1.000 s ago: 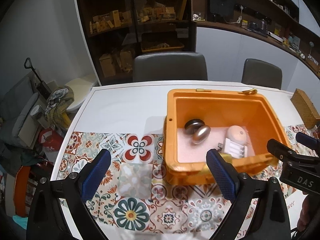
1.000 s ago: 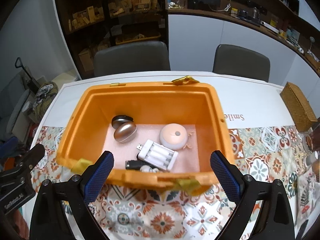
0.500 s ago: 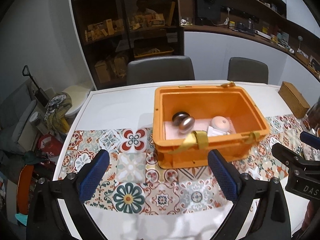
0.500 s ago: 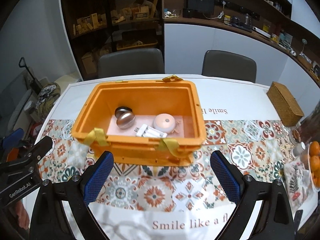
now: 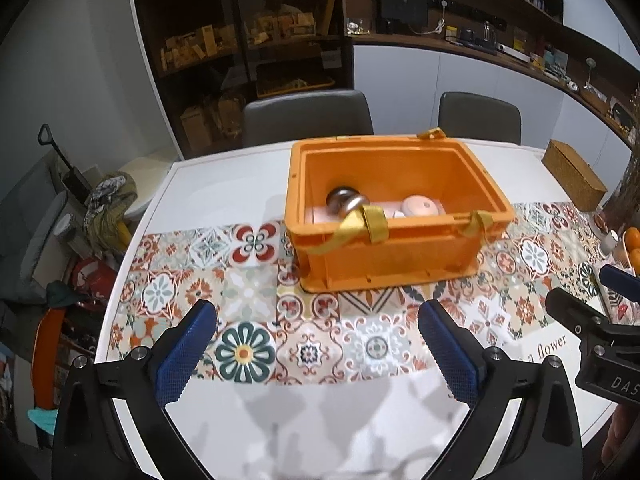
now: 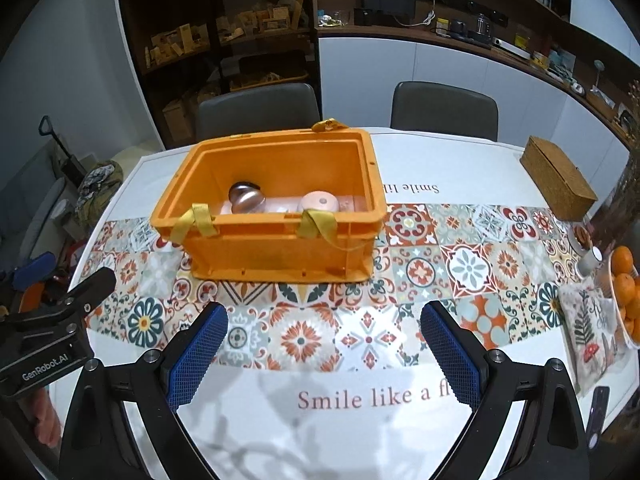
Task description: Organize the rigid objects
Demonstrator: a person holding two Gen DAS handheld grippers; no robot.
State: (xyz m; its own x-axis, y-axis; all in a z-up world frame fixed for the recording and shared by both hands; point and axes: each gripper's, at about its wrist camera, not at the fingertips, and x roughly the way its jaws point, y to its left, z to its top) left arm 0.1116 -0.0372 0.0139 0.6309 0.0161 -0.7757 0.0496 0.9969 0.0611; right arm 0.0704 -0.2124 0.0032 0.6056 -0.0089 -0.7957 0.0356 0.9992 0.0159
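Dark wooden shelves [image 6: 224, 40] and two grey chairs [image 6: 256, 108] stand behind a white table [image 6: 460, 160] laid with a patterned tile runner [image 6: 460, 264]. On the runner, towards the far side, sits an orange crate [image 6: 280, 256] with yellow straps [image 6: 320, 222] draped over its near rim. Inside it, on a pale pink liner, lie a metallic egg-shaped object [image 6: 250, 200] at the left, a darker rounded one just behind and touching it, and a round pinkish-white device [image 6: 322, 202] to the right (anything lying closer to the near wall is hidden by the rim).

Near the table's front edge the left gripper [image 5: 318, 344] hangs above the runner with its blue pads [image 5: 186, 354] spread wide, having just been opening, and nothing between them. Beside it on the right, the right gripper [image 6: 324, 340] also has its fingers spread wide and empty, well short of the crate.

At the far right of the table sits a woven box [image 6: 558, 178], and at the near right a bowl of oranges [image 6: 626, 284] beside a small printed cloth [image 6: 590, 324].
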